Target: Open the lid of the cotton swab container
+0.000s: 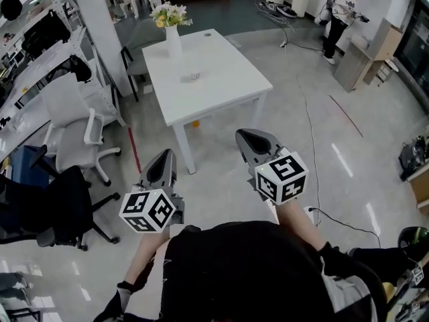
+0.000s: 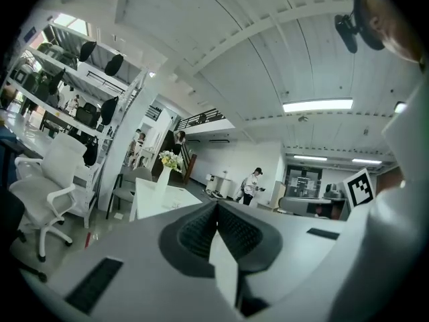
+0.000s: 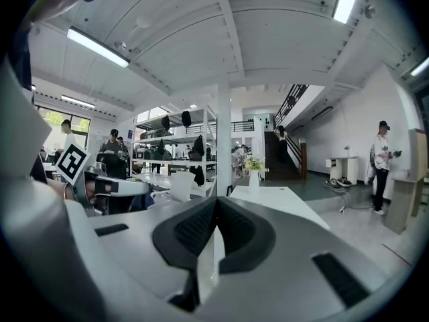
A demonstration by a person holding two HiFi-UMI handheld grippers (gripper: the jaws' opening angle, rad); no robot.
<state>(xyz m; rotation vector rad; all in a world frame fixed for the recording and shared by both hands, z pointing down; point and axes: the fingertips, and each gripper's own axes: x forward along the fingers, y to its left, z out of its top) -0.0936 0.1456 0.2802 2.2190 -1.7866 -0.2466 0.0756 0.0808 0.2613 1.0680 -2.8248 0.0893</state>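
A white table point(image 1: 221, 66) stands a few steps ahead of me on the grey floor. A small pale object point(image 1: 194, 76) lies near its middle, too small to identify. I hold both grippers up in the air, well short of the table. The left gripper point(image 1: 161, 165) is shut with nothing between its pads; in the left gripper view the left gripper point(image 2: 216, 212) points toward the table point(image 2: 157, 198). The right gripper point(image 1: 257, 143) is likewise shut and empty, and in the right gripper view the right gripper point(image 3: 216, 210) also points toward the table point(image 3: 278, 198).
A white vase of flowers point(image 1: 173, 37) stands at the table's far left corner. Office chairs point(image 1: 74, 136) and shelving stand to the left. A cable point(image 1: 310, 133) runs across the floor on the right. A person point(image 1: 340, 15) stands far back right.
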